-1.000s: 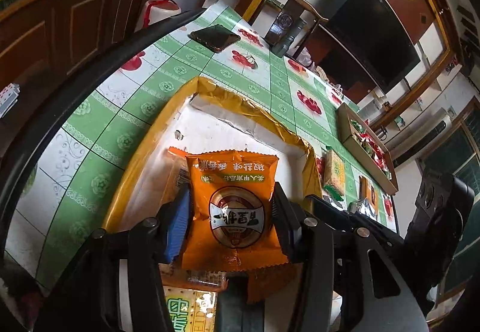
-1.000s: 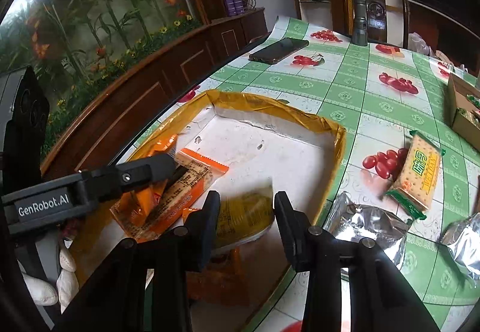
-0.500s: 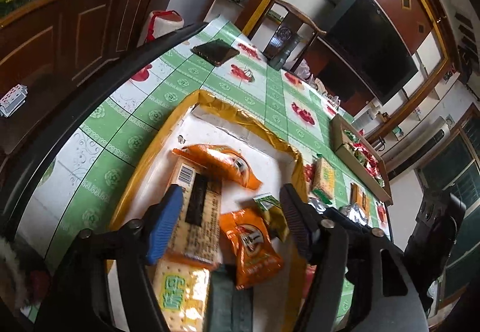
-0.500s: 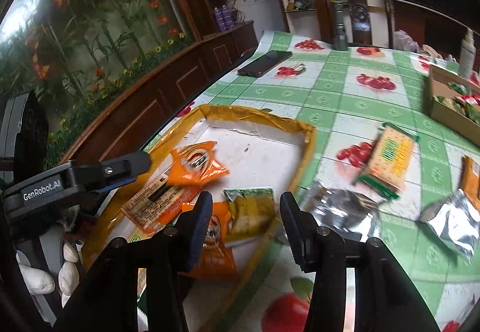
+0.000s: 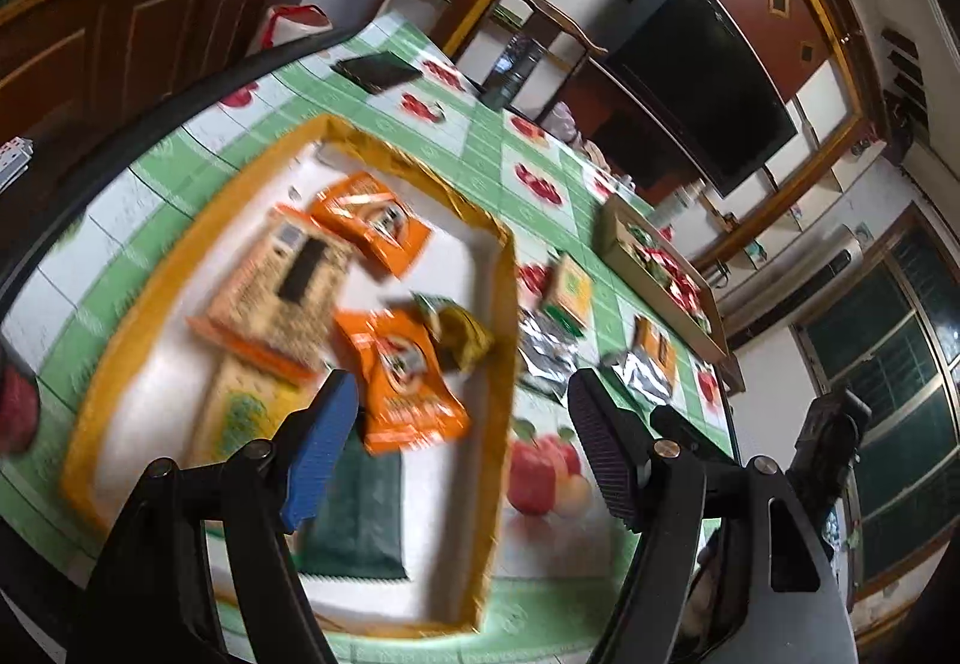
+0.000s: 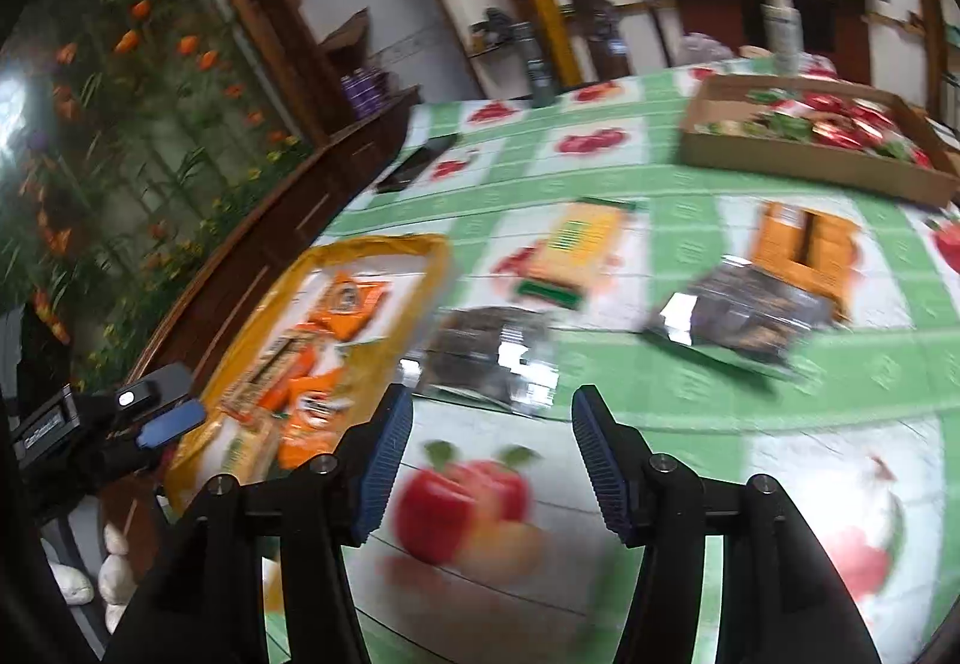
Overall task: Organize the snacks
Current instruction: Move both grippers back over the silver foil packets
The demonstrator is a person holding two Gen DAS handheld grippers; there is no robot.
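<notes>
The yellow-rimmed tray (image 5: pixel 505 304) holds two orange snack packets (image 5: pixel 402 382), a long cracker pack (image 5: pixel 276 292), a small green-yellow packet (image 5: pixel 459 331) and a dark green packet (image 5: pixel 354 514). My left gripper (image 5: pixel 459 400) hangs above the tray's near right part. Its jaws are opening and nothing is pressed between them. My right gripper (image 6: pixel 492 412) hovers over the tablecloth right of the tray (image 6: pixel 435 259), just short of a silver packet (image 6: pixel 486 358). Its jaws are opening too, with nothing between them. A second silver packet (image 6: pixel 744 316), a yellow-green cracker pack (image 6: pixel 576 250) and an orange pack (image 6: pixel 804 244) lie beyond.
A cardboard box (image 6: pixel 810 166) full of red and green snacks stands at the far right of the table. A dark phone (image 6: pixel 414 166) lies at the far left, and a bottle (image 6: pixel 780 27) stands behind the box. A wooden cabinet runs along the left table edge. A gloved hand (image 6: pixel 114 574) holds the left gripper.
The left gripper let go of the orange packet, which now lies in the tray, and drew back. The right gripper swung right, from over the tray to over the table, with its jaws widening.
</notes>
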